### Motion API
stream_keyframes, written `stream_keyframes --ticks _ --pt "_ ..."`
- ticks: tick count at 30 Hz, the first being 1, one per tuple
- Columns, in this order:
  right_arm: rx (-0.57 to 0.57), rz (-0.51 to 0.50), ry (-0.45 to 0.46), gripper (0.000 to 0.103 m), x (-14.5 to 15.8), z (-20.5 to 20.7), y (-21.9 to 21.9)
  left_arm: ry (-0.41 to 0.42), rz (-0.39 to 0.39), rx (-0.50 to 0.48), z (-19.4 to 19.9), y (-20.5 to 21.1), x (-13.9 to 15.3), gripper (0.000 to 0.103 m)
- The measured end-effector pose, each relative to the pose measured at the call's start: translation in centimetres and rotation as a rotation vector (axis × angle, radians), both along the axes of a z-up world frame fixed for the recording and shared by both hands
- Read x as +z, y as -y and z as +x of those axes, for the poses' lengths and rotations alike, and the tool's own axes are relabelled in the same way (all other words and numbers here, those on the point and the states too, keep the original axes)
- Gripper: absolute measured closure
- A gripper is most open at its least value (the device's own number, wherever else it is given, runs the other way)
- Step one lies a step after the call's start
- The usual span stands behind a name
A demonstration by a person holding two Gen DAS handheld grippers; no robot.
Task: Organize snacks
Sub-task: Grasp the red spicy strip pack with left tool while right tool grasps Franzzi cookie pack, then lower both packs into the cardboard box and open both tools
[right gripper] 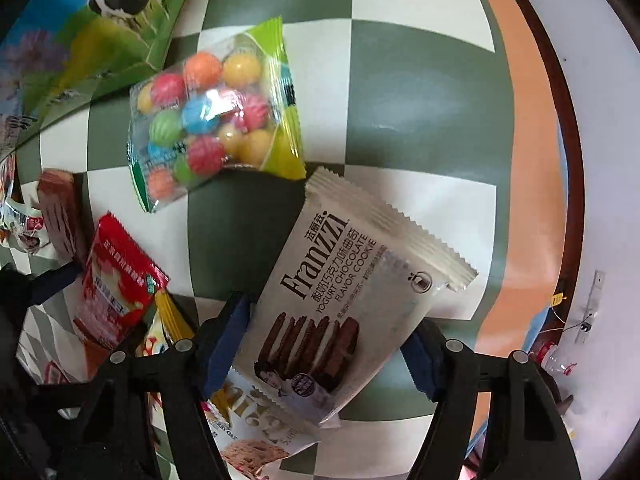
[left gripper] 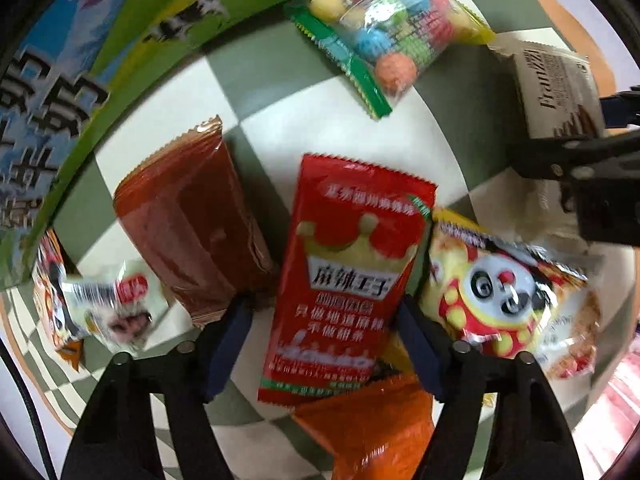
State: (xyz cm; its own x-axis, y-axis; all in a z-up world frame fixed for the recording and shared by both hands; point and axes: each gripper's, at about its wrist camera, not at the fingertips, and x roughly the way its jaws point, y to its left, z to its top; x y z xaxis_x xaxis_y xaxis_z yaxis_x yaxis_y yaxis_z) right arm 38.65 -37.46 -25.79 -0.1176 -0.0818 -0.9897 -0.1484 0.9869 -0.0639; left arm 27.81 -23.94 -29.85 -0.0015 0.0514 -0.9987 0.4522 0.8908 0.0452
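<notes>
Blue-padded fingers (left gripper: pixel 236 344) of the left gripper (left gripper: pixel 324 340) stand about half open on each side of a shiny red snack packet with a gold crown (left gripper: pixel 348 272). It is hard to tell if the pads press on it. This packet lies flat on the green and white checked worktop (left gripper: pixel 280 128). Its bottom end lies over a crinkly orange packet (left gripper: pixel 372 428). Just to its left lies a dark red-brown wrapper (left gripper: pixel 192 220). Touching its right side is a yellow packet with a panda face (left gripper: pixel 496 292).

Over at the right gripper (right gripper: pixel 326 344), the fingers (right gripper: pixel 224 348) are about half open too. A white cookie packet with brown biscuits printed on it (right gripper: pixel 340 300) sits tilted between them. The left pad touches its edge, but the right pad looks a little apart. Its lower end rests on an oat biscuit packet (right gripper: pixel 256 436). Near its top corner lies a clear bag of bright round candy balls (right gripper: pixel 212 120). A big green carton with cows on it (right gripper: pixel 100 28) stands at the far left.
</notes>
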Motion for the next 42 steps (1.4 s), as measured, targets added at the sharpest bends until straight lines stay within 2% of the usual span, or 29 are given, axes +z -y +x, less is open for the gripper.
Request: stream_keyframes --ticks 2,4,8,10,12,15,18,20,23,24,26,28,29,34,42 --pt "-0.02 -0.004 0.014 0.029 0.2 -0.1 -0.3 0.008 -0.014 0.019 0.1 0.8 0.2 0.052" --pt "-0.04 -0.015 0.03 0.029 0.8 -0.8 0.7 0.011 -0.035 0.057 0.4 0.5 0.6 0.055" --pt "-0.085 -0.025 0.06 0.029 1.5 -2.9 1.6 0.037 -0.036 0.193 0.7 -2.8 1.4 0.056" --pt "-0.099 -0.01 0.08 0.036 0.9 -3.6 0.8 0.015 -0.054 0.301 1.0 -5.4 1.5 0.056" --pt "-0.063 0.0 0.091 0.036 0.7 -4.6 -0.4 -0.014 -0.086 0.399 1.1 -8.0 1.6 0.056" --pt "0.028 0.037 0.077 0.036 0.8 -6.3 -3.9 -0.047 -0.122 0.477 1.1 -10.3 1.5 0.053" --pt "0.052 0.053 0.086 0.034 1.3 -6.6 -3.7 -0.088 -0.143 0.474 0.8 -10.4 0.5 0.048" --pt "-0.007 0.071 0.098 0.032 1.9 -6.8 -2.2 -0.09 -0.141 0.446 0.7 -10.2 0.4 0.042" --pt "-0.132 0.119 0.115 0.032 2.7 -7.0 -0.3 -0.072 -0.12 0.433 0.6 -8.7 -0.1 0.042" --pt "-0.165 0.12 0.12 0.032 2.8 -7.1 0.0 -0.061 -0.12 0.436 0.4 -8.6 -0.2 0.042" --pt "-0.228 0.103 0.124 0.032 2.9 -7.0 0.9 -0.031 -0.117 0.438 0.0 -7.2 -0.1 0.052" --pt "-0.262 0.079 0.135 0.034 2.1 -6.3 2.8 -0.012 -0.117 0.437 -0.5 -6.4 0.3 0.055" --pt "-0.28 0.069 0.149 0.041 1.8 -6.4 3.1 -0.006 -0.117 0.44 -0.8 -5.8 1.1 0.056" --pt "-0.265 0.04 0.207 0.042 1.2 -7.8 2.2 0.007 -0.154 0.47 -2.7 -6.0 2.3 0.059" --pt "-0.252 0.14 0.29 0.046 6.5 -9.8 -0.6 0.046 -0.287 0.52 -4.5 -7.9 8.8 0.059"
